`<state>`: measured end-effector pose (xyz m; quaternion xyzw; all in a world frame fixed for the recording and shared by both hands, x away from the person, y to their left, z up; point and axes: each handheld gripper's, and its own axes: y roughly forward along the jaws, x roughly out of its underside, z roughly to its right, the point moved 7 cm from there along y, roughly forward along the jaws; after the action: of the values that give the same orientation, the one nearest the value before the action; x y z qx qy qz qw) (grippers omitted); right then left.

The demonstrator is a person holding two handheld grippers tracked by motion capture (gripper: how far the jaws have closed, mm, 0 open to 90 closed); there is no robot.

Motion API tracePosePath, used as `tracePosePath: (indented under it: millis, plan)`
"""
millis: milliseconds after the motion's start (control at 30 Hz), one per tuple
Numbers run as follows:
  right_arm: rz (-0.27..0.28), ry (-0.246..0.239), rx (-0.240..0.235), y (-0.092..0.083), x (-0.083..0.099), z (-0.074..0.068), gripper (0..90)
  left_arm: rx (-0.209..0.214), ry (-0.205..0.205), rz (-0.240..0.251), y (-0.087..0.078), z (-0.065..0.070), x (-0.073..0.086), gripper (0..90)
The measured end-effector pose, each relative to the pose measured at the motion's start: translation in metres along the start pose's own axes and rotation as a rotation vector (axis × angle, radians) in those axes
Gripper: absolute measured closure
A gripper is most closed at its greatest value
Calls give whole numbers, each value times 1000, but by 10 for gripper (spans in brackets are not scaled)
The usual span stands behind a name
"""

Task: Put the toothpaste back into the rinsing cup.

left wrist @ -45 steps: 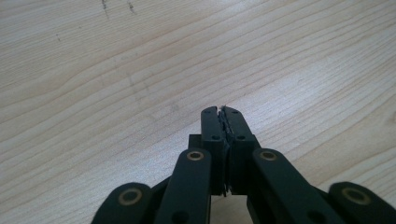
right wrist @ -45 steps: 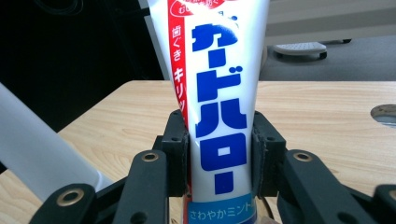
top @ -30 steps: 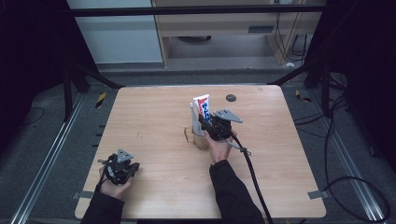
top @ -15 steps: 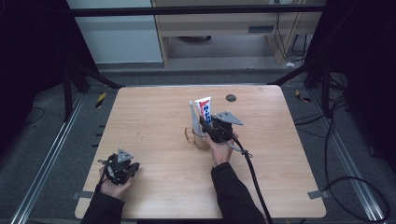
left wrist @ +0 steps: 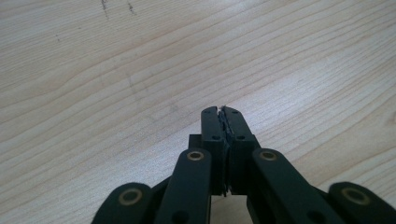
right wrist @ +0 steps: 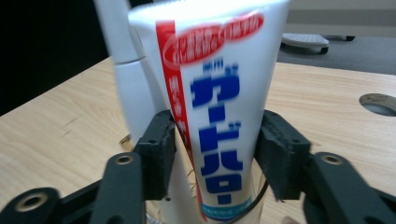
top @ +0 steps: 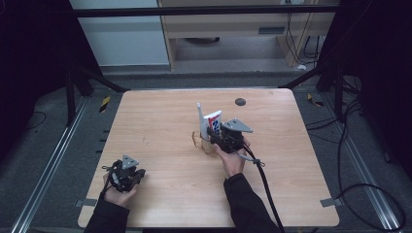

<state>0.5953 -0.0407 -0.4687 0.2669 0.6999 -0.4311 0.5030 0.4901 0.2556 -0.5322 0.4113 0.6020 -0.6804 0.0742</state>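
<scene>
Right gripper (right wrist: 212, 154) jaws just opened, toothpaste tube (right wrist: 219, 102) between them, released, standing in clear cup (top: 203, 143) mid-worktop (top: 160, 116). Left gripper (left wrist: 223, 114) clenched empty. Risk: my withdrawing pad snags tube, tips cup.

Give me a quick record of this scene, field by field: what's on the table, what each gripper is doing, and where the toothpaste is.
surface: wooden table
toothpaste tube: upright in a clear cup, between the right gripper's jaws
beside it: white toothbrush, in the same cup
right gripper: jaws just opening, pads close beside the tube, seemingly no longer pressing
left gripper: shut, empty, low over bare wood at the near left
table detail: round hole near the far edge
</scene>
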Motion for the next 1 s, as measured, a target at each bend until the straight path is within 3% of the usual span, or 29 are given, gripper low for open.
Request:
tracePosePath:
  millis: [67,333,533,700,867,1000]
  plan:
    - [-2,2,-3,-3,0,-1,408,-1,1,1,0,0,0,881]
    - [25,-17,15,-21,-6,4,364,-1,2,3,0,1,0,881]
    - [15,-53,14,-39,-9,7,247,-3,1,3,0,1,0,881]
    - [-8,-59,4,-56,-1,11,194,-3,-1,4,0,1,0,881]
    - [-39,-59,17,-74,13,24,171,-6,-5,5,-1,0,0,876]
    - [-59,-14,33,-83,19,40,161,-6,-5,13,-2,-1,0,865]
